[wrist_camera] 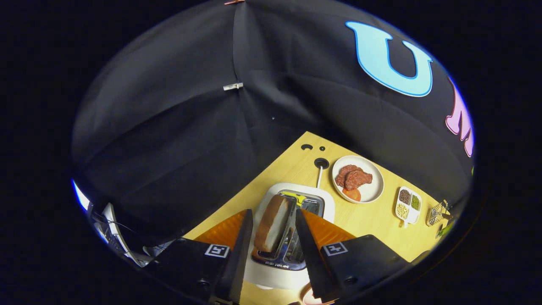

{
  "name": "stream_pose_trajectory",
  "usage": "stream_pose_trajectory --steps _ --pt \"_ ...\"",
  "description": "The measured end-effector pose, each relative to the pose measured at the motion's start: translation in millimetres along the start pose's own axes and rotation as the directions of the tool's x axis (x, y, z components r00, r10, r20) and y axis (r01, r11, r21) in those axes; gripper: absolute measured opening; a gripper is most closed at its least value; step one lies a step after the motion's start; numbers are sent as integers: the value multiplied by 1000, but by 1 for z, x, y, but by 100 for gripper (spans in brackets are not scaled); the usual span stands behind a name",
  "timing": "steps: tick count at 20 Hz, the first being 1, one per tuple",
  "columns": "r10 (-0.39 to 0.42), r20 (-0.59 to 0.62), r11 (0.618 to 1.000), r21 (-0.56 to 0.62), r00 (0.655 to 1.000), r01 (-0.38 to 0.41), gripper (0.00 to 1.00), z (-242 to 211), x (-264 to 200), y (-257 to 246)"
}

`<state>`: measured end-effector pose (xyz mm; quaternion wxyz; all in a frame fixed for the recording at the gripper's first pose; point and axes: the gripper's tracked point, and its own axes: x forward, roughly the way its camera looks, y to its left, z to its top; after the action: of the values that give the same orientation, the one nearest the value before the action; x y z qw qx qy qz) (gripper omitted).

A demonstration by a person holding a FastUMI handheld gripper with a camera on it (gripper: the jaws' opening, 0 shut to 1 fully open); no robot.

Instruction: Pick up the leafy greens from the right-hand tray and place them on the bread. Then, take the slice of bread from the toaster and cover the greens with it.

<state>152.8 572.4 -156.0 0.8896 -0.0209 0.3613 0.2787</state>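
Currently we hold the gripper (274, 237) above the toaster (292, 237), its two fingers spread apart with the slice of bread (274, 223) standing between them — neither pad appears to touch the crust yet, though the angle makes contact hard to rule out. The slice stands on edge in the slot nearer the left finger, its brown crust uppermost and well proud of the chrome top. The toaster sits on the wooden table (292, 169) toward its near edge, with its white cable (319, 176) running to a hole near the far edge. We judge the step in hand to be the second one: taking the slice out of the toaster. To do it well, we would centre the fingers on the slice's two broad faces, lower until the pads cover a good depth of crumb below the crust, then close gently — bread compresses and tears under a hard pinch. We would lift straight up along the slot so the slice does not drag on the wire guides, and keep the right finger out of the empty neighbouring slot. Beyond the toaster, toward the far right of the table, stand a white plate of meat (358, 179) and a small divided dish (408, 204); neither lies in the lifting path. We cannot tell where the greens and the lower bread lie.
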Motion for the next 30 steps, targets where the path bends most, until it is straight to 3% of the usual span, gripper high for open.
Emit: stream_pose_trajectory --steps 3,6,8,11,16,24,27,30 --pt "-26 -46 1000 -3 999 26 62 -11 17 -3" --pt "-86 -78 996 5 993 86 38 -19 23 -19" --pt "-81 -78 995 47 994 85 24 -21 24 -20" --pt "-31 -63 995 97 998 37 17 -18 22 -15" --pt "21 44 987 157 999 -27 13 10 -5 -22" --pt "60 267 960 250 962 -129 13 53 -118 -59" --pt "21 306 957 269 952 -108 13 36 -159 -89" --pt "-63 281 949 314 958 -30 13 -11 -187 -131"
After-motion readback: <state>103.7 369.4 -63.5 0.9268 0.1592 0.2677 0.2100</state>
